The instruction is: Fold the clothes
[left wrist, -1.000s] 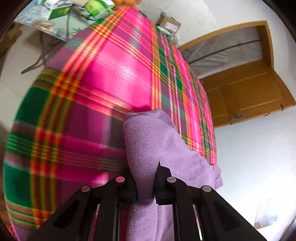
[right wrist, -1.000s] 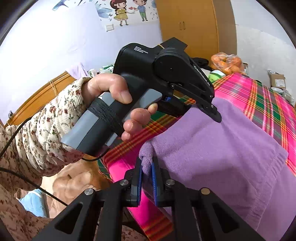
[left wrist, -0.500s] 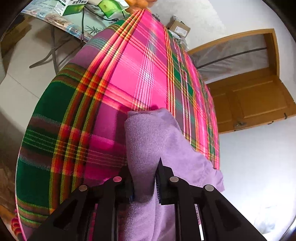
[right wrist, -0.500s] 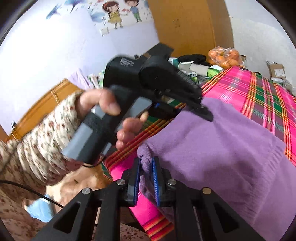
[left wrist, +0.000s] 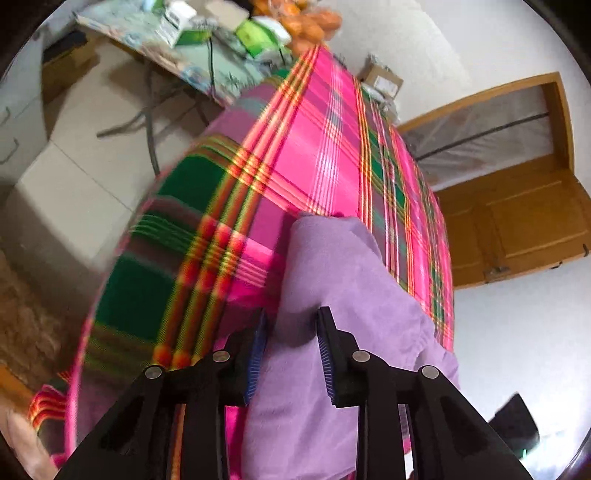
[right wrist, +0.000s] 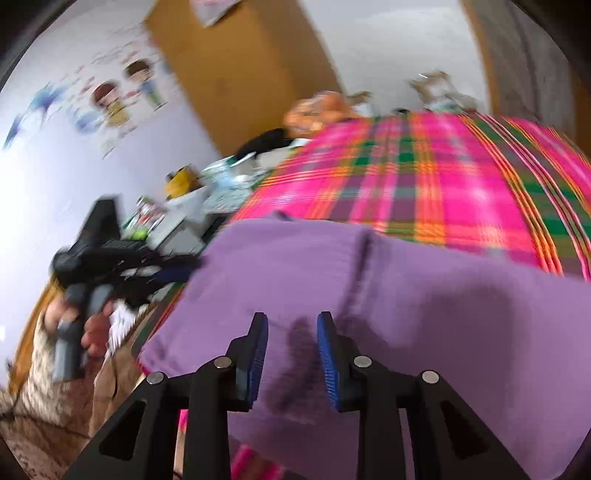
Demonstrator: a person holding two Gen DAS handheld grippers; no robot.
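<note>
Plaid cloth [left wrist: 325,155] in pink, green and orange fills most of what I see from both wrists, spread over the surface I am working on. On it lies the purple garment [right wrist: 406,295], folded over itself near the close edge, with a seam line running down its middle in my right view and one corner hanging over the edge. My right gripper [right wrist: 291,354] sits above the garment with its jaws parted, blue pads apart, nothing caught between them; only its shadow falls on the fabric. My left gripper [left wrist: 290,350] also stands with its jaws apart, the purple fabric running between the pads but not pinched, as far as I can see. In the right view I see the left-hand tool to the left, beside the garment's far edge, held by a hand [right wrist: 92,325] in a flowered sleeve [right wrist: 37,354]; this view is blurred. Past the cloth stands a cluttered side table [left wrist: 192,66] with boxes, a green packet and a bag of oranges [left wrist: 306,22]. A wooden door [left wrist: 517,221] is off to the right, and cartoon wall stickers [right wrist: 114,96] mark the lilac wall.
</note>
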